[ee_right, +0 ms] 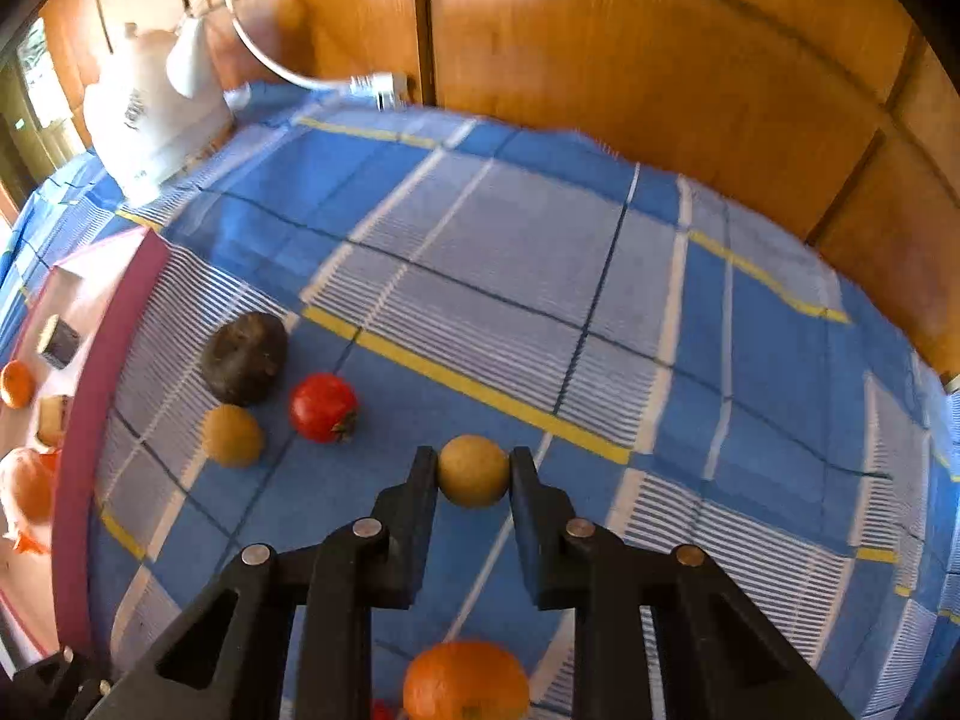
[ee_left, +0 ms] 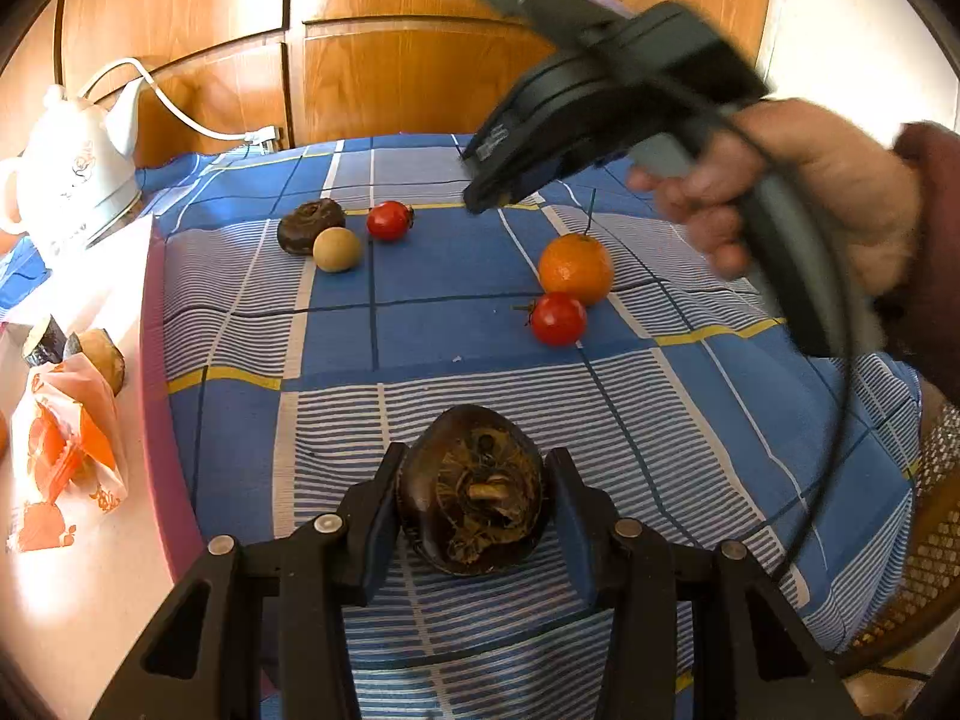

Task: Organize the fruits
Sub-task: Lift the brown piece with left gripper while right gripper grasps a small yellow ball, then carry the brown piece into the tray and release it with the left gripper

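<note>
In the left wrist view my left gripper (ee_left: 475,452) is shut on a dark brown water chestnut (ee_left: 474,498) just over the blue checked cloth (ee_left: 420,324). Farther off lie an orange (ee_left: 576,269) touching a red tomato (ee_left: 558,318), and a group of a second water chestnut (ee_left: 311,225), a tan round fruit (ee_left: 337,249) and another tomato (ee_left: 390,220). A hand holds my right gripper (ee_left: 600,96) above the orange. In the right wrist view my right gripper (ee_right: 473,457) is shut on a second tan round fruit (ee_right: 473,474), right of the tomato (ee_right: 323,407).
A white kettle (ee_left: 72,180) with its cord stands at the far left corner. A pink-rimmed white tray (ee_left: 153,360) on the left holds cut pieces and an orange-printed bag (ee_left: 66,450). Wooden cabinet doors (ee_left: 390,78) back the table. A wicker chair (ee_left: 936,540) stands at the right.
</note>
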Demonstrator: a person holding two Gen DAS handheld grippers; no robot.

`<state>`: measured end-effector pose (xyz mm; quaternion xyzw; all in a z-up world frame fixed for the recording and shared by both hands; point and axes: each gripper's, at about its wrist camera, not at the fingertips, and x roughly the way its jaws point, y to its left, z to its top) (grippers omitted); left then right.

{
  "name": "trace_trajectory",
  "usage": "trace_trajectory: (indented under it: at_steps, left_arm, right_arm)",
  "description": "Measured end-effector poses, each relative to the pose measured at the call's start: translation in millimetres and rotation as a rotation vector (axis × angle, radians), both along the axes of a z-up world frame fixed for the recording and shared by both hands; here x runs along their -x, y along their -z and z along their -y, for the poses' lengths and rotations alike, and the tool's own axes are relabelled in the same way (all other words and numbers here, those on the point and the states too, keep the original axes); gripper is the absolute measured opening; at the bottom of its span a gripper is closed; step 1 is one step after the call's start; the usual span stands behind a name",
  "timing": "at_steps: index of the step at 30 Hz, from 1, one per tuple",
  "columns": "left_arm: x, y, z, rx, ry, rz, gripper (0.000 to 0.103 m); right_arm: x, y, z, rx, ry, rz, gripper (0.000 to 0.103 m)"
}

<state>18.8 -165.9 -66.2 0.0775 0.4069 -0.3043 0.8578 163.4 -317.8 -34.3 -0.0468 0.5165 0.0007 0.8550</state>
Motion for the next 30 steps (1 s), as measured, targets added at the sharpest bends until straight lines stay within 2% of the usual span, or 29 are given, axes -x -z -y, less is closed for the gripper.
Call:
trace_trajectory:
  at_steps: [3, 5, 12, 16, 21, 30]
  left_arm:
    - [-0.3, -0.4, 0.1, 0.001, -0.001, -0.002, 0.046]
    - [-0.9, -0.5, -0.4, 0.004, -0.004, -0.007, 0.046]
    - [-6.1, -0.6, -1.2, 0.003, -0.010, -0.021, 0.046]
    - [-4.9, -0.6, 0.2, -0.001, -0.016, -0.025, 0.046]
    - [-4.2, -0.7, 1.9, -0.011, -0.021, -0.020, 0.046]
    - [-1.7, -1.0, 2.7, -0.017, -0.027, -0.016, 0.046]
  right_arm:
    - [19.5, -13.7, 2.4, 0.021, -0.027, 0.003, 0.024]
    - [32.6, -19.5, 11.0, 0.034, -0.007, 0.004, 0.024]
    - [67.1, -16.3, 60.9, 0.030, 0.166, -0.021, 0.024]
    - [67.8, -2.1, 77.5, 0.003, 0.219, -0.064, 0.024]
    - [60.8, 13.3, 86.4, -0.023, 0.224, -0.121, 0.024]
    - [57.8, 13.4, 91.4, -0.069, 0.228, -0.125, 0.024]
